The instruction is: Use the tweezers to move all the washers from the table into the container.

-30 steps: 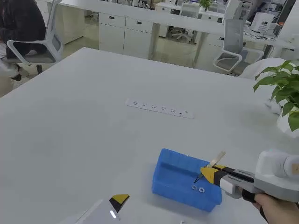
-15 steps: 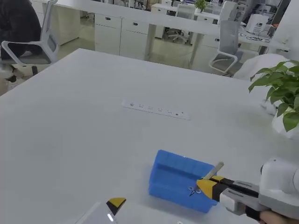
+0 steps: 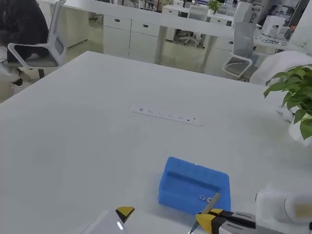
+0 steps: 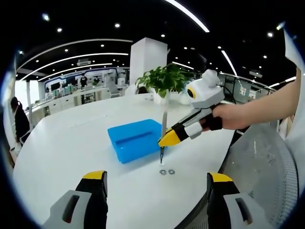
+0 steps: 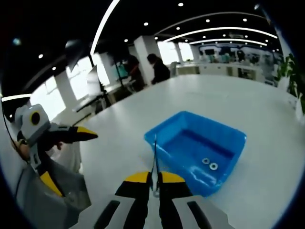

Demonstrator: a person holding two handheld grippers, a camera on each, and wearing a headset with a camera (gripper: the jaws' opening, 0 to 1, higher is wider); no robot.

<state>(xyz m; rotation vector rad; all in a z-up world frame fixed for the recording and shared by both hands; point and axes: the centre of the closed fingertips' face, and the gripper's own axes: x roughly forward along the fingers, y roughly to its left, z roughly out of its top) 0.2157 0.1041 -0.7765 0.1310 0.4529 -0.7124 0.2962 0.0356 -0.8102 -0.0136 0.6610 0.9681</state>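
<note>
R gripper (image 5: 155,177) clenched on tweezers (image 5: 155,152), tip by loose washers (image 4: 163,171)
Tweezers run fwd out of shut jaws; in L gripper view they stand near upright, tip down, close by the two loose washers on table (image 4: 71,143) beside blue container (image 4: 136,138); two other washers (image 5: 206,161) lie inside; L gripper (image 4: 157,176) spread wide, empty.

it was an open-plan office: rows of white desks (image 3: 146,12) with drawer units (image 3: 117,40), swivel chairs (image 3: 41,46), a power strip (image 3: 166,116) set in the white table (image 3: 73,126), a potted plant (image 3: 292,95), long ceiling light strips (image 4: 71,57).
</note>
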